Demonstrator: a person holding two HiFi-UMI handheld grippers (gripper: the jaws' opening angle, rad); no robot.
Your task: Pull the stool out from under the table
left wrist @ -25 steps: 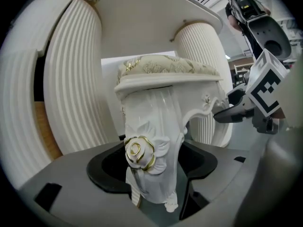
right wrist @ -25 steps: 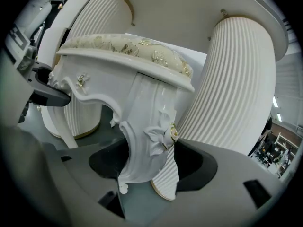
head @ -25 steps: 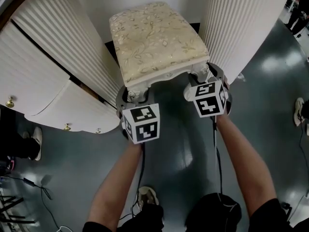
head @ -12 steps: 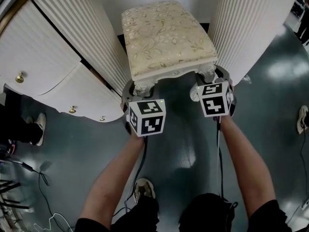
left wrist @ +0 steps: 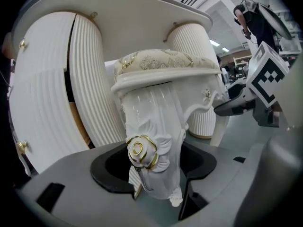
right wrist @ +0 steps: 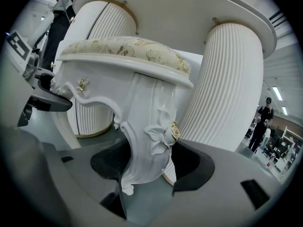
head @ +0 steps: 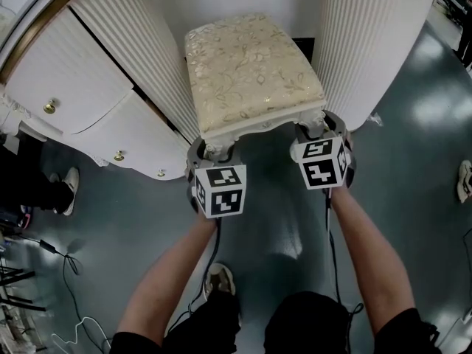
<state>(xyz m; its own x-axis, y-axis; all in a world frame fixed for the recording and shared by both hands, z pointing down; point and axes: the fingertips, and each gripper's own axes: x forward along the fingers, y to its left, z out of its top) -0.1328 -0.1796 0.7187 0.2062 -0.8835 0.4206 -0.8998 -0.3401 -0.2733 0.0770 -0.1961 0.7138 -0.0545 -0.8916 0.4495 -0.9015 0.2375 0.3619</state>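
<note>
Two grippers hold the stool (head: pixel 251 72), seen at upper centre of the head view between the table's two fluted white pedestals (head: pixel 140 57). The left gripper (left wrist: pixel 156 174) clamps one carved front leg (left wrist: pixel 156 126) (a gold-edged rose decorates it); the right gripper (right wrist: pixel 144 167) clamps the other. The table top (left wrist: pixel 142 13) overhangs above the seat.

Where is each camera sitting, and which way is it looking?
Head view: on the person's head, looking steeply down at the stool; forearms, left gripper and right gripper show.
Left gripper view: rides that gripper, looks along its jaws at the front leg between them.
Right gripper view: same, with the other front leg between its jaws.
Shared: both gripper views show the table above and the opposite gripper.
</note>
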